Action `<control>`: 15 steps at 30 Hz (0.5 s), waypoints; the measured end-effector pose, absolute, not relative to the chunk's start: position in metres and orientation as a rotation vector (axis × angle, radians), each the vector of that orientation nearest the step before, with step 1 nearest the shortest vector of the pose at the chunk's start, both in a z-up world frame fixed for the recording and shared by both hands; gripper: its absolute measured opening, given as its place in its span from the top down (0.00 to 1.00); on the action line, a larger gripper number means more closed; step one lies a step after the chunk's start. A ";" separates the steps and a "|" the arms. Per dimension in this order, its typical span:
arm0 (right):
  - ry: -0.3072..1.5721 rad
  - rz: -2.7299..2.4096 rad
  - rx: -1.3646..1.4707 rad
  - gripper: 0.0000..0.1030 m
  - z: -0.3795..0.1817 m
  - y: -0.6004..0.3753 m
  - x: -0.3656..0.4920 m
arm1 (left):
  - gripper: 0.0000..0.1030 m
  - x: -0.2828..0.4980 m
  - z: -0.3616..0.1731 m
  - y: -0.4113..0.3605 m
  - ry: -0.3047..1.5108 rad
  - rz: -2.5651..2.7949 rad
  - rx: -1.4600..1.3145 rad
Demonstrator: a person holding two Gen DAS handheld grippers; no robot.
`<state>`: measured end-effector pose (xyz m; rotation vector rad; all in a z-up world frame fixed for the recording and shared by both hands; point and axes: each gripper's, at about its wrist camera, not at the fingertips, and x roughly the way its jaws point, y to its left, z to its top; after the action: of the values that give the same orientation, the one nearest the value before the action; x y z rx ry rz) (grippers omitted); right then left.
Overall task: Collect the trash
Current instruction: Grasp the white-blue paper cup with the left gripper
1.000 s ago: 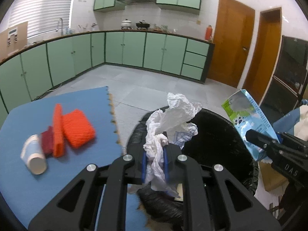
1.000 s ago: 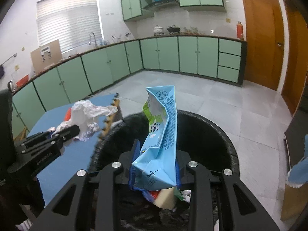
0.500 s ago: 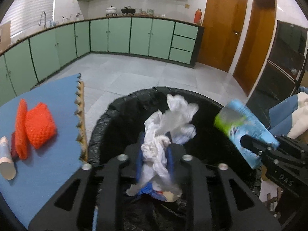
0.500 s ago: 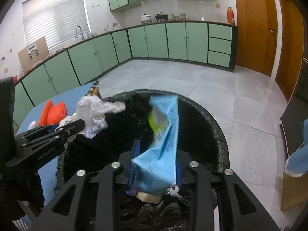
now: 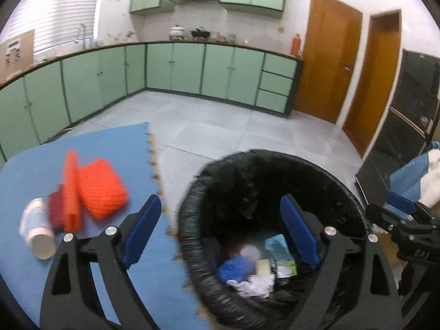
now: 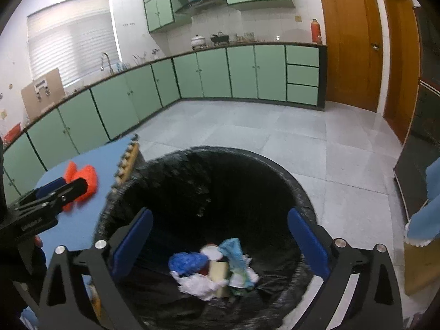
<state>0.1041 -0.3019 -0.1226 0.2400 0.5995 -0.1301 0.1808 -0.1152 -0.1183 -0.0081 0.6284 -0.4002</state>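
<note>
A round bin with a black liner (image 5: 343, 189) (image 6: 275, 162) stands beside the blue mat. My left gripper (image 5: 220, 203) hangs over the bin's left rim, its jaws opening wide with nothing between them. My right gripper (image 6: 220, 214) is over the bin's mouth, its jaws also opening and empty. At the bottom of the bin lie a crumpled white wad (image 5: 255, 283) (image 6: 198, 283), a blue-green carton (image 5: 280, 253) (image 6: 233, 250), a blue wad (image 5: 233, 266) (image 6: 187, 261) and a pale yellow block (image 5: 262, 266) (image 6: 218, 272).
The blue foam mat (image 5: 110, 151) to the left carries orange knitted cloths (image 5: 101, 189) (image 6: 88, 178), a dark red piece (image 5: 55, 211) and a white cup on its side (image 5: 38, 231). Blue and white fabric (image 5: 412, 176) sits to the right. Beyond lie grey floor tiles and green cabinets.
Both grippers have let go. The white wad left the left jaws and the carton left the right jaws, and both now lie in the bin. Both pairs of jaws have spread wide.
</note>
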 end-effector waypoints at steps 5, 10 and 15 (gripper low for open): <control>0.565 -0.075 0.253 0.06 -0.109 -0.267 0.107 | 0.15 0.166 -0.103 -0.060 0.597 -0.290 -0.035; 0.549 0.002 0.252 0.06 -0.105 -0.219 0.120 | 0.15 0.152 -0.097 0.002 0.570 -0.143 -0.029; 0.550 0.069 0.210 0.06 -0.103 -0.171 0.136 | 0.15 0.146 -0.104 0.053 0.582 -0.018 -0.028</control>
<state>0.1363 -0.1712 -0.1034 0.2102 0.5501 0.0686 0.1460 0.0526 -0.1035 -0.0277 0.5824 -0.0184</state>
